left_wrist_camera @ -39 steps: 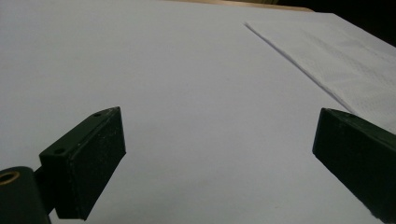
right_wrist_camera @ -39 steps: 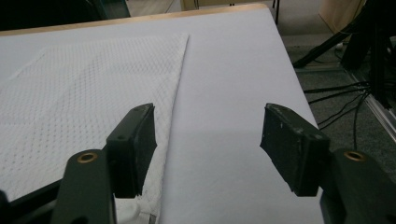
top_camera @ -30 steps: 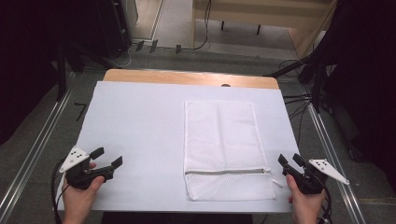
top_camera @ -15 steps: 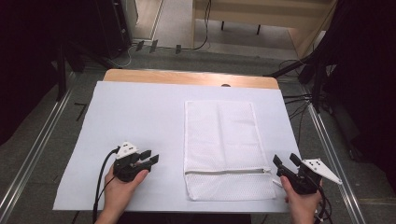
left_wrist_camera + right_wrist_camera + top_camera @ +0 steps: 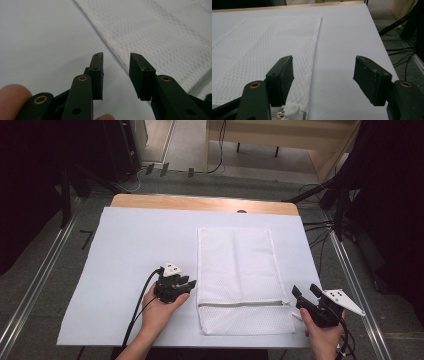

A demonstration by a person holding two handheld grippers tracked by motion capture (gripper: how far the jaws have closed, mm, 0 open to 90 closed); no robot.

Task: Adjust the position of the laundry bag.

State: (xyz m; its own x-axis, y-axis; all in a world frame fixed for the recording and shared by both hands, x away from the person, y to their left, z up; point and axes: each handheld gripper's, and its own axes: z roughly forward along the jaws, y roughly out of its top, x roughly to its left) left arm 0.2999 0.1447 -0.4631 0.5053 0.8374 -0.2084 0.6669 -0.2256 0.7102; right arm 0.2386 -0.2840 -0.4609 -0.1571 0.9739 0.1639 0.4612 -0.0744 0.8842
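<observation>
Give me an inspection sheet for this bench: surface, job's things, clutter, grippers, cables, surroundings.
Surface: white sheet over a wooden table, flat.
Job's things: white mesh laundry bag lying flat, zipper closed near the person's end.
Clutter: nothing seen.
Grippers: left gripper at the bag's left edge, its jaws have just been closing, nothing between them; right gripper open beside the zipper end.
Cables: black cable trails from the left gripper.
Surroundings: dark floor, metal rails, loose floor cables.

Bare white sheet (image 5: 130, 250) lies open around the flat mesh bag (image 5: 239, 270); no upright obstacle stands between the grippers
</observation>
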